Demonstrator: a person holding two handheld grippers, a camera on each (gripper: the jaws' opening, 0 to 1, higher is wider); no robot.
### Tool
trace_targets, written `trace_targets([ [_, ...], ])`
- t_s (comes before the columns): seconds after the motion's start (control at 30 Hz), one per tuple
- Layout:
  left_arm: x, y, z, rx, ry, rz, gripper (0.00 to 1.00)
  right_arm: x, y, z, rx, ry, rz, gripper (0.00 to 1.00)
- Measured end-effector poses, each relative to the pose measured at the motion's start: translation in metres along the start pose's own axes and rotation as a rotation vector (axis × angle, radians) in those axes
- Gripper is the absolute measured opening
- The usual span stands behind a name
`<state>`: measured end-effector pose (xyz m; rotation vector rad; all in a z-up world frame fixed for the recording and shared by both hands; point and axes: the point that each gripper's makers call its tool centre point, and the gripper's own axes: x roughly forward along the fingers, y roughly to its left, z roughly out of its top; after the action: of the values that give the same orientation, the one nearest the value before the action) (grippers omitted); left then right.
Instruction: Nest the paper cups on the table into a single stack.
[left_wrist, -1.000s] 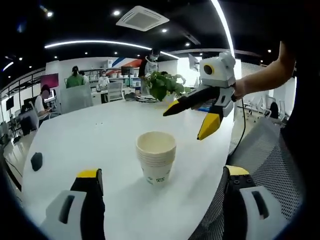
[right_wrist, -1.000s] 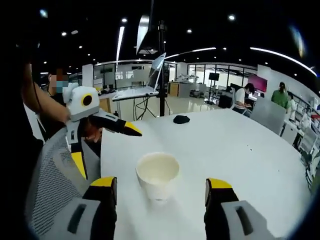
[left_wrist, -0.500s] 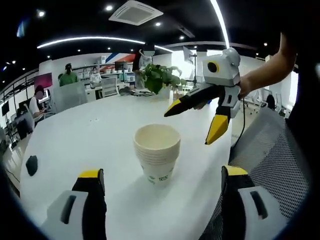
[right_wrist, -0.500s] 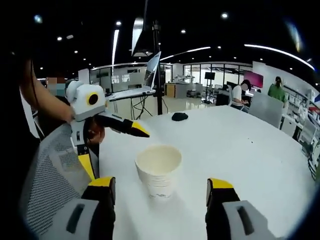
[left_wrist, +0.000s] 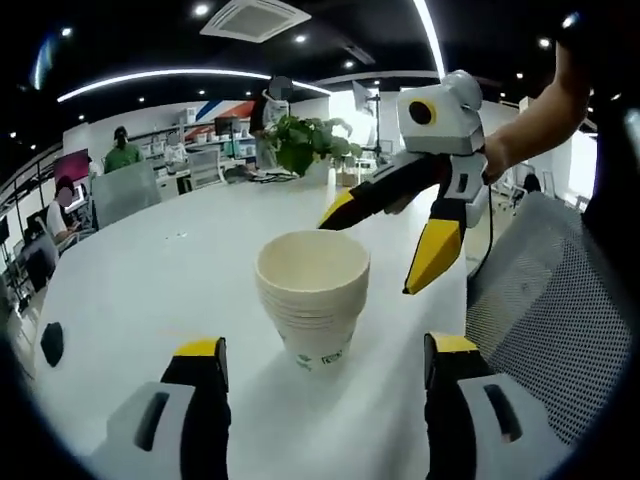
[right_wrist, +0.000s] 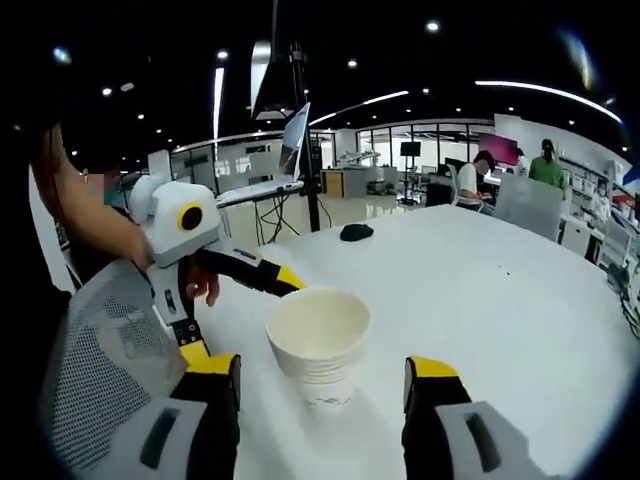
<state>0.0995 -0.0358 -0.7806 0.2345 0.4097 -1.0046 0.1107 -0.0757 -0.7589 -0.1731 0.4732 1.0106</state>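
In the left gripper view, the stack of paper cups (left_wrist: 313, 305) stood upright on the white table (left_wrist: 150, 270), already nested. The left gripper (left_wrist: 318, 395) sat low in front of the stack with its jaws spread wide to either side of the stack's base, gripping nothing. The right gripper (left_wrist: 375, 245) hung above and just beyond the stack, jaws parted and empty, one yellow tip close to the top rim. A potted plant (left_wrist: 305, 148) stood well behind the stack, and a mesh chair (left_wrist: 540, 300) sat off the table edge nearest it.

In the right gripper view, the stack (right_wrist: 320, 345) stood between that gripper's (right_wrist: 322, 392) wide-open jaws, untouched. The left gripper (right_wrist: 240, 320) came in beside the stack, its upper tip just at the rim. A dark object (right_wrist: 356, 232) lay far behind the stack.

The risk, as I judged it: the stack was light and tall-rimmed and stood near the table edge. A tip catching the rim, or a one-sided squeeze, could have tipped it, crushed the top cup, or sent it off toward the chair.
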Motion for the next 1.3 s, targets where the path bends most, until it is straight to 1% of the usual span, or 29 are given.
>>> trace_targets([
  [0.27,0.017,0.006,-0.005,0.018,0.009,-0.034,0.72,0.01,-0.002,0.001,0.035,-0.009,-0.017,0.6],
  [0.33,0.02,0.007,-0.005,0.014,0.011,-0.042,0.71,0.013,-0.002,0.001,0.032,-0.008,-0.019,0.6],
  [0.57,0.03,0.008,-0.003,0.009,0.006,-0.054,0.68,0.024,-0.004,-0.001,0.027,-0.006,-0.023,0.56],
  [0.77,0.037,0.006,-0.004,0.01,0.005,-0.065,0.64,0.031,0.001,0.001,0.051,-0.001,-0.014,0.52],
  [0.9,0.04,0.004,-0.003,0.021,0.005,-0.069,0.58,0.035,0.003,-0.001,0.066,0.004,-0.008,0.49],
  [1.03,0.042,0.002,-0.002,0.023,0.003,-0.076,0.56,0.037,0.004,-0.001,0.072,0.007,-0.009,0.48],
  [1.17,0.044,0.005,-0.001,0.027,0.003,-0.069,0.54,0.037,0.003,-0.001,0.088,0.006,-0.019,0.48],
  [1.3,0.043,0.007,0.003,0.04,0.003,-0.06,0.51,0.035,0.002,0.003,0.09,-0.004,-0.023,0.48],
])
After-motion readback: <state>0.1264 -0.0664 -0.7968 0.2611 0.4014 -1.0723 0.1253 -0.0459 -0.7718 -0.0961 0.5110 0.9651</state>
